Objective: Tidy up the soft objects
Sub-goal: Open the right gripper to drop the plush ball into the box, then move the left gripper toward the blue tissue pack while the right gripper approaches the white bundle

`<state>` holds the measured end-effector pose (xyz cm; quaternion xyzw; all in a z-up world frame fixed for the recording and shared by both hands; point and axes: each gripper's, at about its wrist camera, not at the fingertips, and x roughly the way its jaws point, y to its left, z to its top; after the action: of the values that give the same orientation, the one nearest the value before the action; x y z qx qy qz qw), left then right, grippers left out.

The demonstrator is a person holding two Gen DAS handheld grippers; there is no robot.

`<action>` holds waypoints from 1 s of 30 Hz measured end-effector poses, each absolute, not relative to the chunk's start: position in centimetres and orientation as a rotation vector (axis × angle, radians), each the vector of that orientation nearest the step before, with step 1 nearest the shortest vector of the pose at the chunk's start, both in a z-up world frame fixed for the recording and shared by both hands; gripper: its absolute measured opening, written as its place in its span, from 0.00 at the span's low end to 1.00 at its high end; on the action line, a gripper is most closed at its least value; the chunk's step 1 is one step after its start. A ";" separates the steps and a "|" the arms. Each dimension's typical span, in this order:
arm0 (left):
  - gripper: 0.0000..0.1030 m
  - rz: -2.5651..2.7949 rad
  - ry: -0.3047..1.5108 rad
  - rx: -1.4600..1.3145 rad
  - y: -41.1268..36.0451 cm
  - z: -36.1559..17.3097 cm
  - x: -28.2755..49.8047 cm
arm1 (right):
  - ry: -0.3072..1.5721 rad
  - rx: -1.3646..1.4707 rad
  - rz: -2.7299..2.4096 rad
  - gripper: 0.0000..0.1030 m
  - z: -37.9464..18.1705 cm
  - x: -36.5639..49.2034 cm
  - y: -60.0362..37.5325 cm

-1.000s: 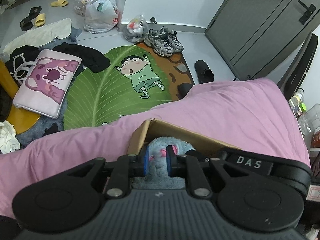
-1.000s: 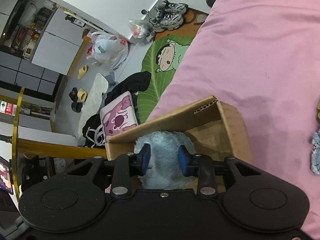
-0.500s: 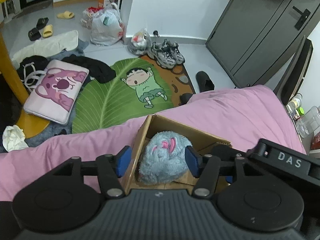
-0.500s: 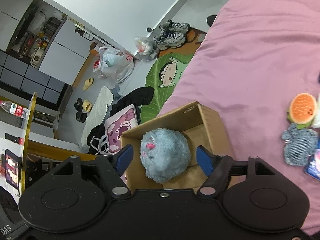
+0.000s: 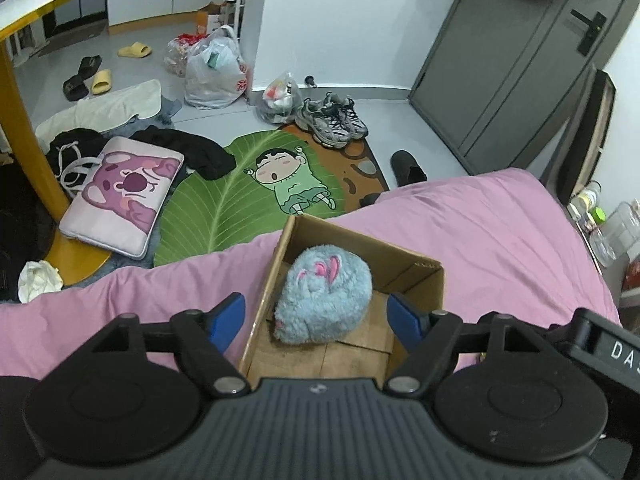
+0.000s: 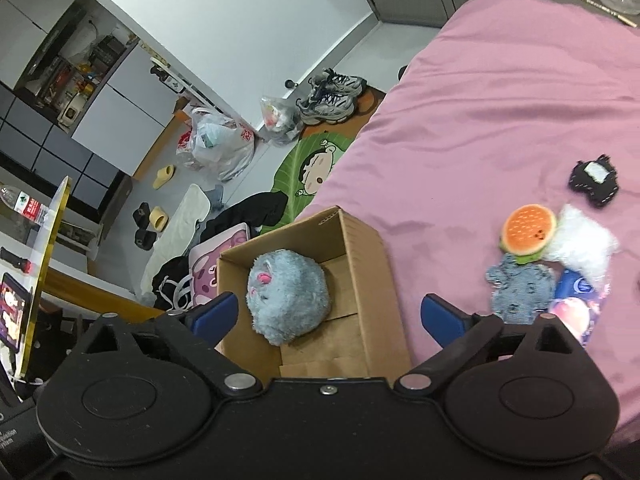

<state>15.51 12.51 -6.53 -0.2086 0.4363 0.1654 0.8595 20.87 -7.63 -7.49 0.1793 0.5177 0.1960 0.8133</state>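
A fluffy blue-grey plush (image 5: 324,294) with pink ears lies inside an open cardboard box (image 5: 416,276) on the pink bed. My left gripper (image 5: 318,318) is open and empty, above the box's near end. The plush (image 6: 288,298) and box (image 6: 368,248) also show in the right wrist view. My right gripper (image 6: 328,316) is open wide and empty above the box. To the right on the bed lie a burger plush (image 6: 528,230), a grey-blue plush (image 6: 520,286), a white fluffy piece (image 6: 580,242), a black plush (image 6: 594,180) and a blue-pink packet (image 6: 576,304).
The pink bed (image 5: 500,232) ends just beyond the box. Below it on the floor lie a green leaf rug (image 5: 240,196), a pink cushion (image 5: 120,196), black clothes (image 5: 200,152), sneakers (image 5: 332,120) and bags (image 5: 212,72). A yellow table leg (image 5: 28,148) stands at the left.
Both grippers were shut on the blue-grey plush a second ago. They opened, let it drop into the box, and have pulled back and up.
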 end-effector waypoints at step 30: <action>1.00 0.249 0.853 -0.301 5.0 -3.0 11.4 | 0.964 0.318 0.401 1.00 -4.0 15.7 -17.7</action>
<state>11.42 5.03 -2.97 -0.1449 0.4109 0.1201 0.8920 15.70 -17.74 -3.99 0.1510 0.4583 0.1905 0.8549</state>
